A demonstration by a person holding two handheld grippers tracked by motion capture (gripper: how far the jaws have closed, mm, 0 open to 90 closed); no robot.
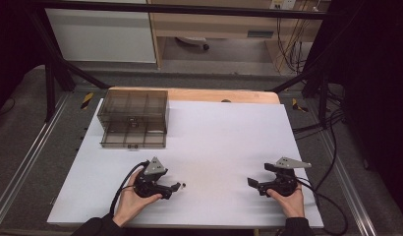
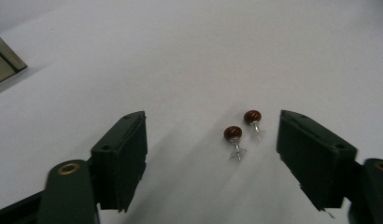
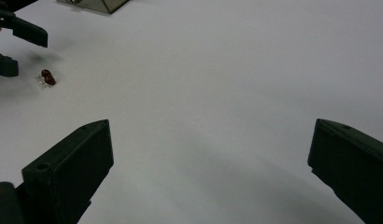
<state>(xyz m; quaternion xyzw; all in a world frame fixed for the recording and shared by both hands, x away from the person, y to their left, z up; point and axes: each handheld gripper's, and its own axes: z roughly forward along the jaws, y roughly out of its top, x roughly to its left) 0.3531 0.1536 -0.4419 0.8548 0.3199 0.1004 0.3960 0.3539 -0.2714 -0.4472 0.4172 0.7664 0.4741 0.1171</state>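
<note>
My left gripper (image 2: 210, 161) is open with the two red earrings (image 2: 241, 133) lying loose on the table between its fingers (image 2: 122, 158), nearer the right one, nothing gripped yet, while my right gripper (image 3: 210, 172) waits open and empty

Earrings (image 2: 242, 125): glossy red beads w/ clear plastic backs; tabletop (image 1: 229, 142) matt white; drawer box (image 1: 133, 118) smoky transparent plastic.
</note>
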